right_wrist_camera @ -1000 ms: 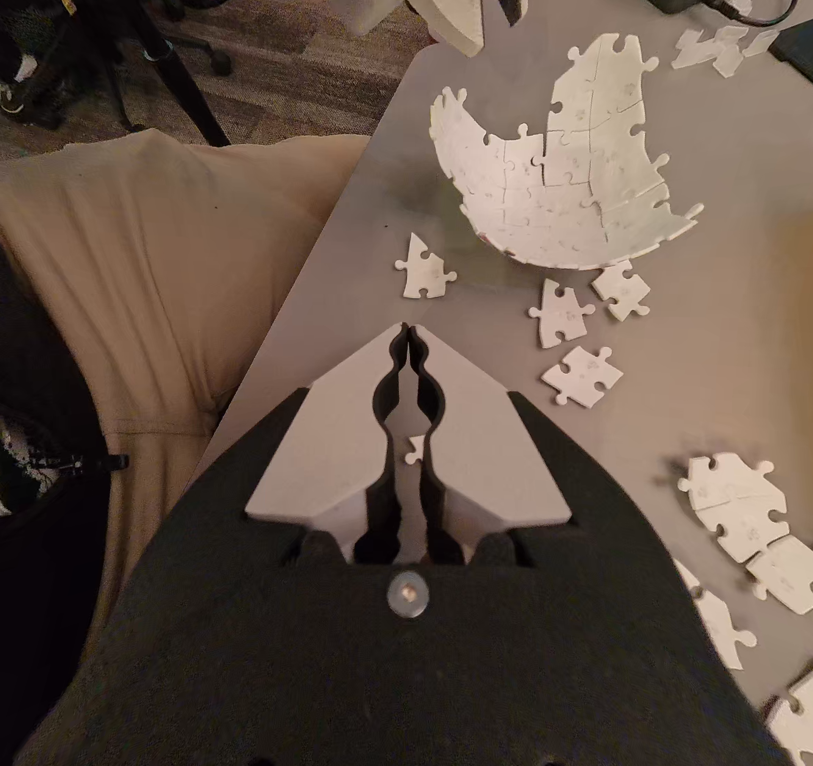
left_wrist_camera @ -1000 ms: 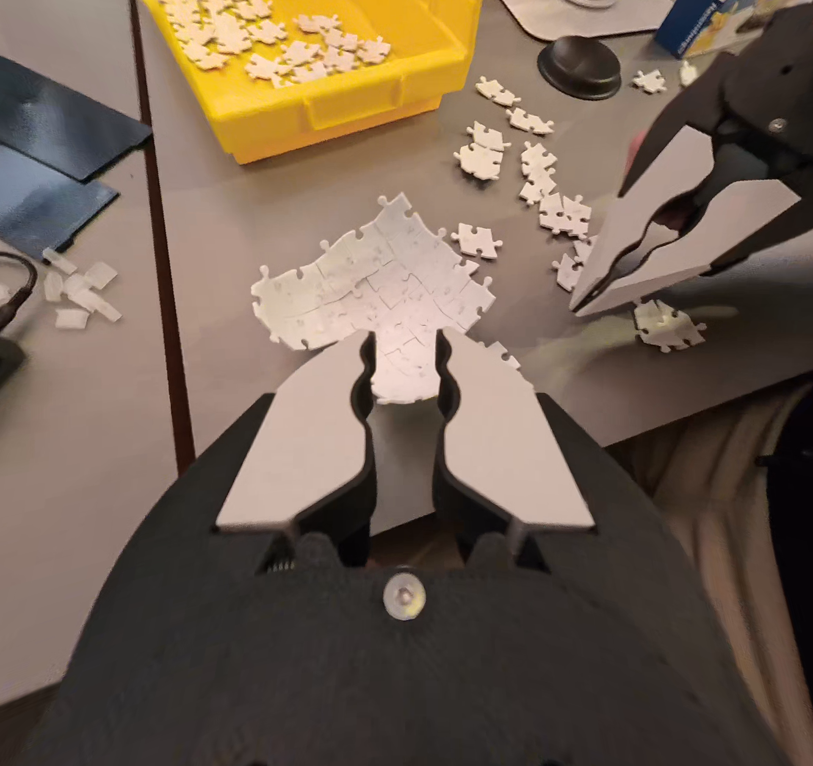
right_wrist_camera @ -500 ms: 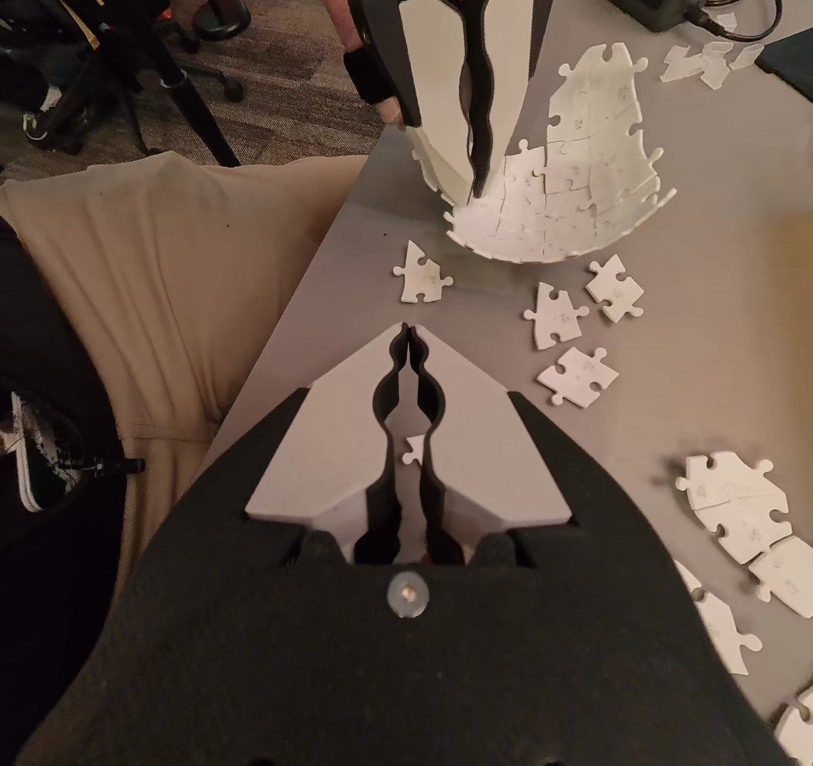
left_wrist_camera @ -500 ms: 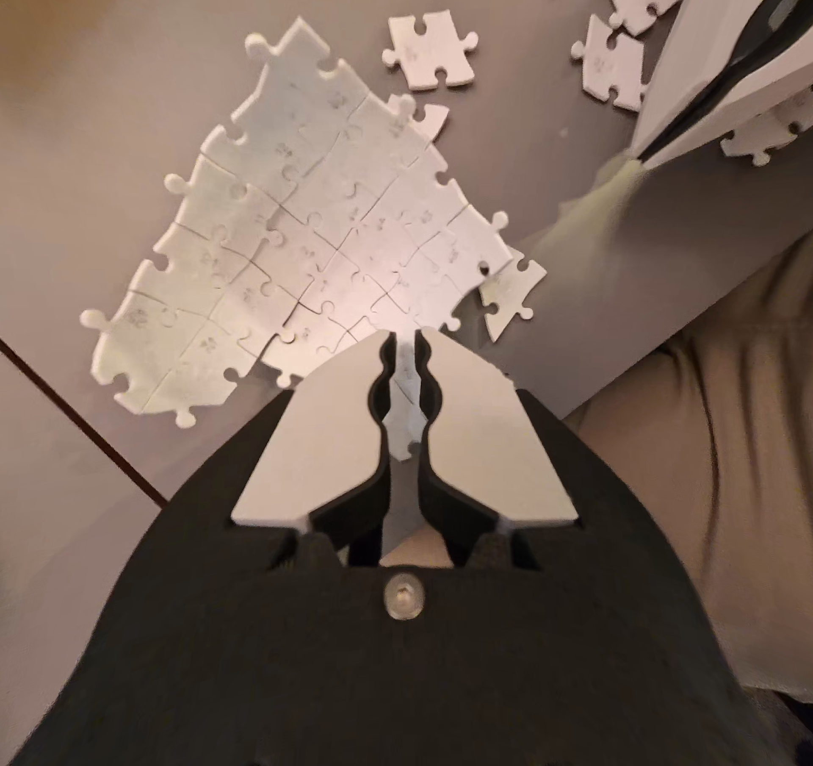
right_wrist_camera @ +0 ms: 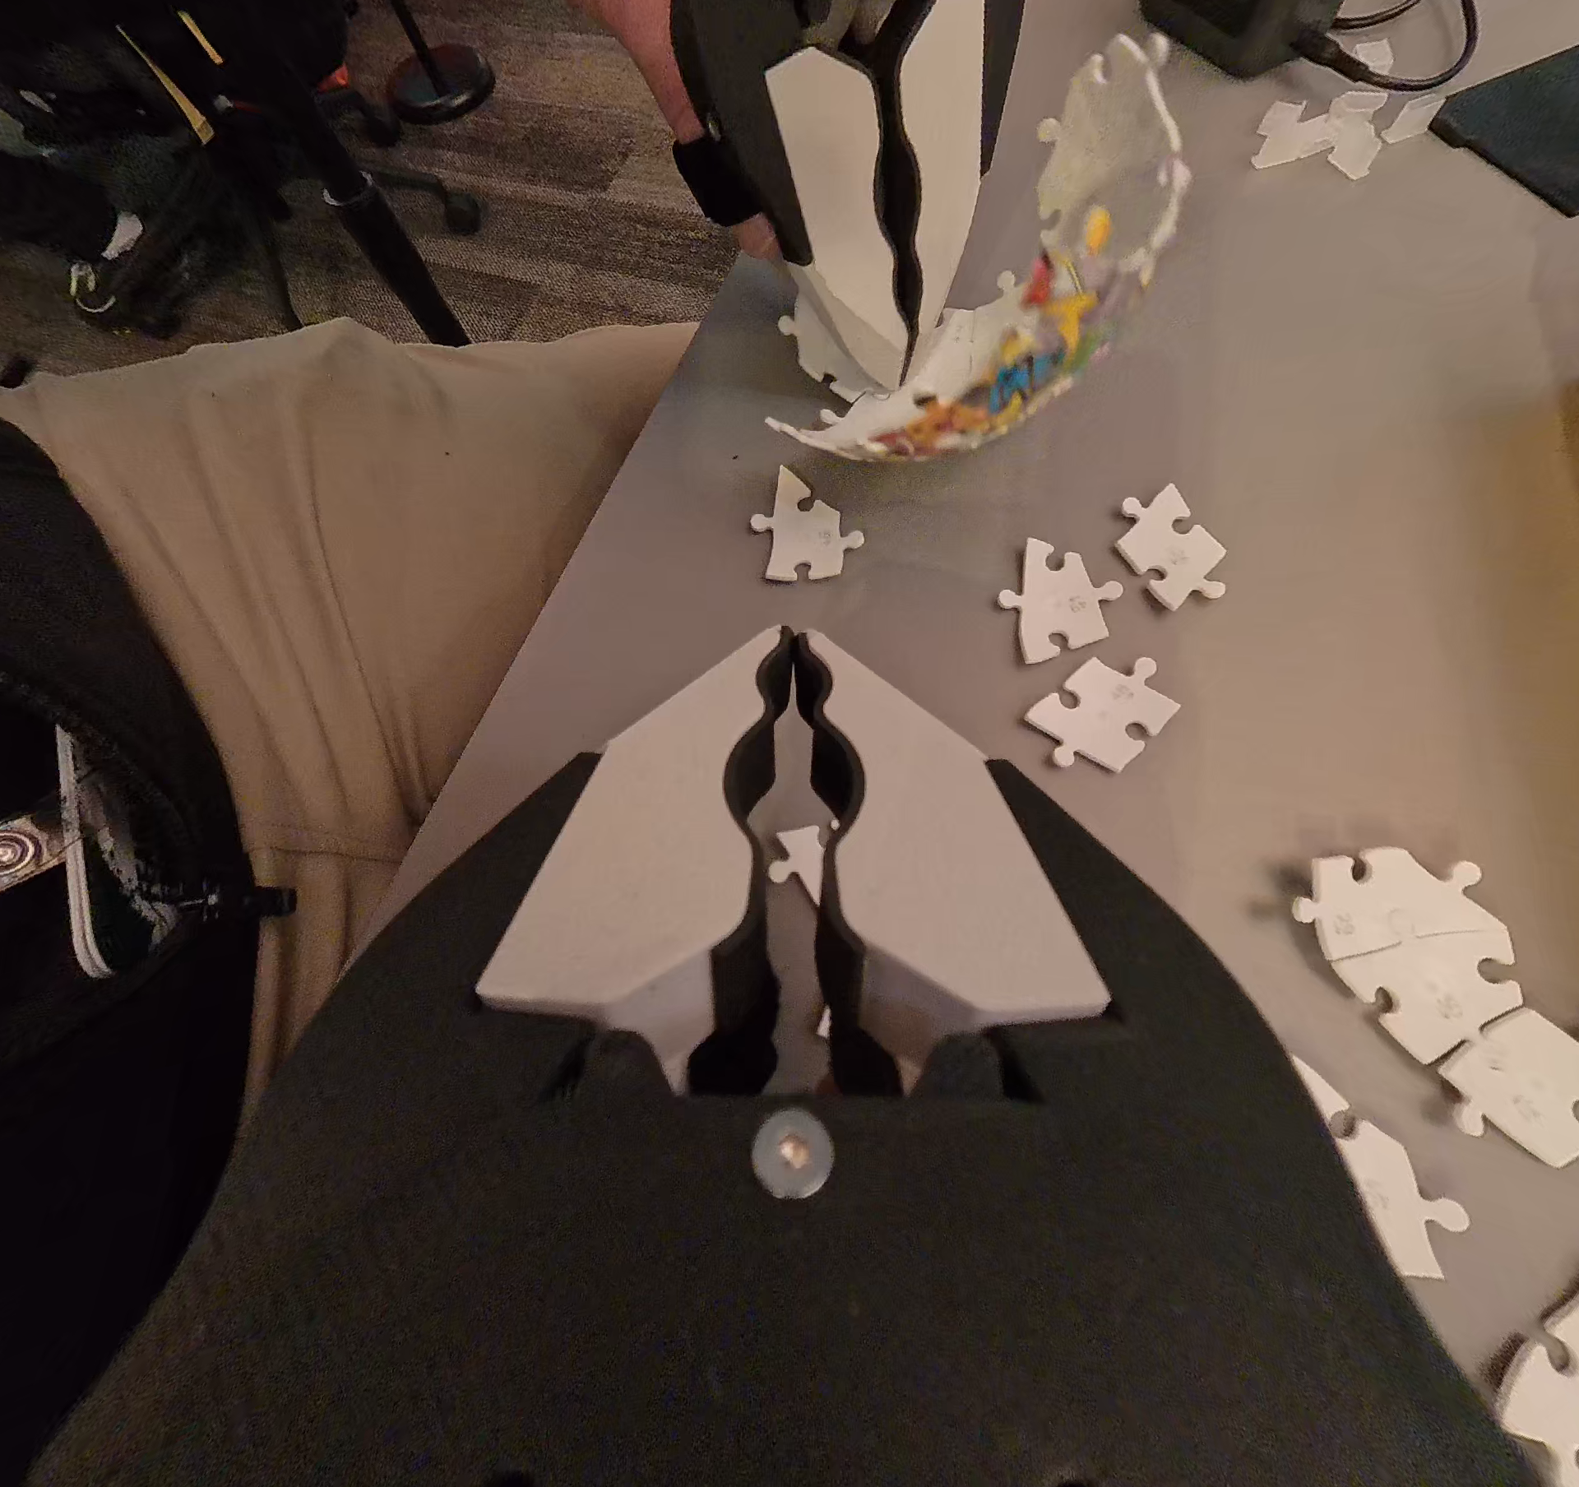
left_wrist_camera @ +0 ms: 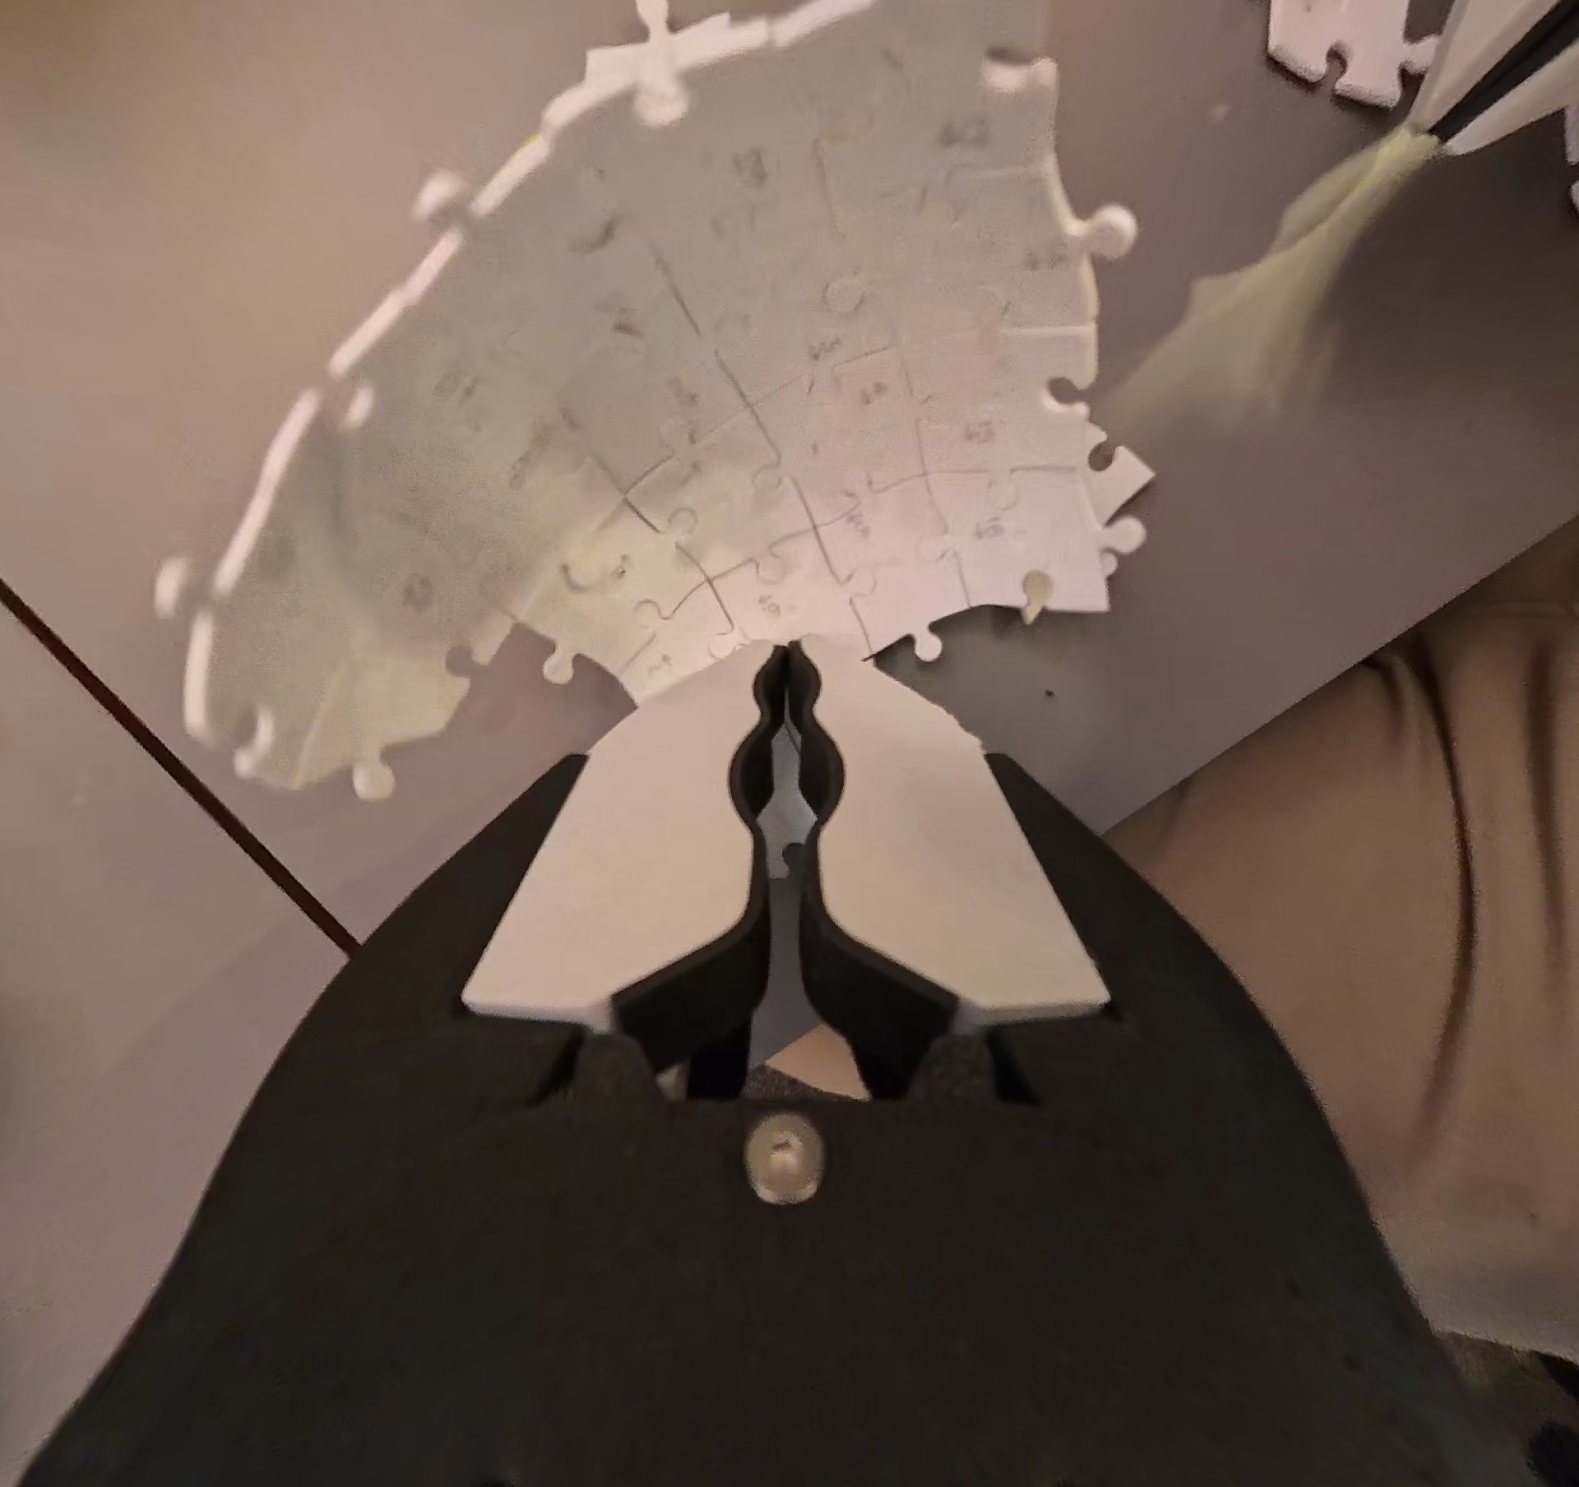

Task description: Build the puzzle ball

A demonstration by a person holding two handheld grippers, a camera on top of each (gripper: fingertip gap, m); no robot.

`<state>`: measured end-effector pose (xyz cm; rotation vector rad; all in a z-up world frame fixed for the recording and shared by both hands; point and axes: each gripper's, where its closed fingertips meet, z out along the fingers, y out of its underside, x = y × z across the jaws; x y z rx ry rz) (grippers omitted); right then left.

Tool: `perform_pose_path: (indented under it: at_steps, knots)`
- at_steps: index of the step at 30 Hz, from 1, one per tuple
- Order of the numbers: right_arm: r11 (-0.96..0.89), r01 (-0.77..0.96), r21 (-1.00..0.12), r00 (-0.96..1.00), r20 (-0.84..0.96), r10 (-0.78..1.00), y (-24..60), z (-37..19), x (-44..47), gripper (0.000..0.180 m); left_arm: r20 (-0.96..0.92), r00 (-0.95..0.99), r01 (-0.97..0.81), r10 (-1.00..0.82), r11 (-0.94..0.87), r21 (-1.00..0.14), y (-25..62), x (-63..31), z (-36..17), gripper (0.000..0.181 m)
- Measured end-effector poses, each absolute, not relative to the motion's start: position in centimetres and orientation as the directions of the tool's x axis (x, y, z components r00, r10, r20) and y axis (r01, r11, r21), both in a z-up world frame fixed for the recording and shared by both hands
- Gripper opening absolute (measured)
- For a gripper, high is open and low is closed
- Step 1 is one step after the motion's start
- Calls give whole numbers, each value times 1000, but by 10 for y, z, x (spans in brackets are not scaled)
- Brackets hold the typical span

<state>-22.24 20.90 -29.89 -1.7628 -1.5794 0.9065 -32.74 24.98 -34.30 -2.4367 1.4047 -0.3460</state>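
Left tool point(left_wrist_camera: 788, 653) closed on near rim of the curved puzzle shell point(left_wrist_camera: 726, 386), fingertips pinching its edge. Shell stands tilted near the corner of the grey table point(right_wrist_camera: 1333, 438); white inner face toward the left wrist view, coloured outer face visible in the right wrist view. Right tool point(right_wrist_camera: 788, 636) closed, gripping nothing, above the table edge. Loose white pieces point(right_wrist_camera: 1102, 711) lie just beside it, apart from the shell.
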Motion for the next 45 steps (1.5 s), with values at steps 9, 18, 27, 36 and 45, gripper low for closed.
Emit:
perform_pose_path:
  at_steps: [9,18,27,36,45]
  knots:
    - [-111,583,-805,69,-87,994,213,-298,-218,0,-95,417,-873,-904,-369,-319,246,-323,-344,0]
    - [-196,525,-828,128,-151,980,236,-279,-218,1,-124,417,-866,-900,-353,-353,248,-328,-342,0]
    - [-286,502,-816,200,-212,957,280,-270,-230,1,-103,463,-836,-880,-394,-383,260,-338,-332,0]
    - [-309,486,-817,221,-227,948,288,-268,-236,0,-123,423,-870,-898,-365,-331,288,-325,-324,0]
    - [-362,498,-788,271,-255,928,311,-275,-235,0,-123,351,-914,-928,-312,-259,303,-315,-328,0]
